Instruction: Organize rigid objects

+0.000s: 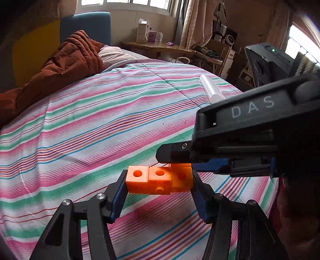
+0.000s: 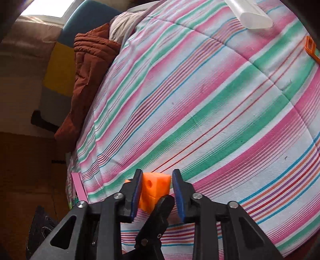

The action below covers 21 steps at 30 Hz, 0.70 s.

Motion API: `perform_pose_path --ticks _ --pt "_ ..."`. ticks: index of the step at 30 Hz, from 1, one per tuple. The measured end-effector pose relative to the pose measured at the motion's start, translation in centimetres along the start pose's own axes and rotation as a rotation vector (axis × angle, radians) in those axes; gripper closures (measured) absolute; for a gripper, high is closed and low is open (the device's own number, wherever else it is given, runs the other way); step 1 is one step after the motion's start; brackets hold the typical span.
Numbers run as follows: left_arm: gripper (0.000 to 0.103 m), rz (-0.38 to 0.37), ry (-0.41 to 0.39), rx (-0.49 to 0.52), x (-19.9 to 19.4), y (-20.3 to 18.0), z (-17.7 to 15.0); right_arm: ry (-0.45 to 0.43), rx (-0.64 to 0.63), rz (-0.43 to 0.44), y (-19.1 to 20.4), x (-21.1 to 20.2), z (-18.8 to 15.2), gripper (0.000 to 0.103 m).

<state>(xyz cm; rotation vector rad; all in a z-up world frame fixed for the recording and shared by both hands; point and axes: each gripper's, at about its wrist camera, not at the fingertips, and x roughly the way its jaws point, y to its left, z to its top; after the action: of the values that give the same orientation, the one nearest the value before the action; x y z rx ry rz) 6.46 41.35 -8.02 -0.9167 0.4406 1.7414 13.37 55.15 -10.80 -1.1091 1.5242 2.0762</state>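
A row of three joined orange cubes with round holes is held above the striped bedspread. My left gripper is shut on the row, one blue pad at each end. My right gripper reaches in from the right and shows in the left wrist view over the rightmost cube. In the right wrist view its jaws straddle that end cube; the left pad touches it and a gap stands at the right pad. A black finger of the left gripper crosses in front.
A striped bedspread covers the bed. A clear plastic tube lies at the far right, also in the right wrist view. An orange frame piece lies near the right edge. A brown quilt is bunched at the head.
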Motion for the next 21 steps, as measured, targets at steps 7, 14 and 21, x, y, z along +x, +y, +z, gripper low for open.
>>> perform_pose_path --ticks 7,14,21 --pt "0.044 0.071 -0.027 -0.044 -3.1 1.7 -0.5 0.011 -0.199 0.049 3.9 0.3 -1.3 0.077" --pt "0.044 0.149 -0.020 -0.080 -6.8 3.4 -2.1 0.100 -0.333 0.156 6.9 1.0 -3.6 0.077" --pt "0.044 0.198 -0.029 -0.126 -10.4 5.7 -3.9 0.160 -0.413 0.213 10.3 1.9 -6.5 0.077"
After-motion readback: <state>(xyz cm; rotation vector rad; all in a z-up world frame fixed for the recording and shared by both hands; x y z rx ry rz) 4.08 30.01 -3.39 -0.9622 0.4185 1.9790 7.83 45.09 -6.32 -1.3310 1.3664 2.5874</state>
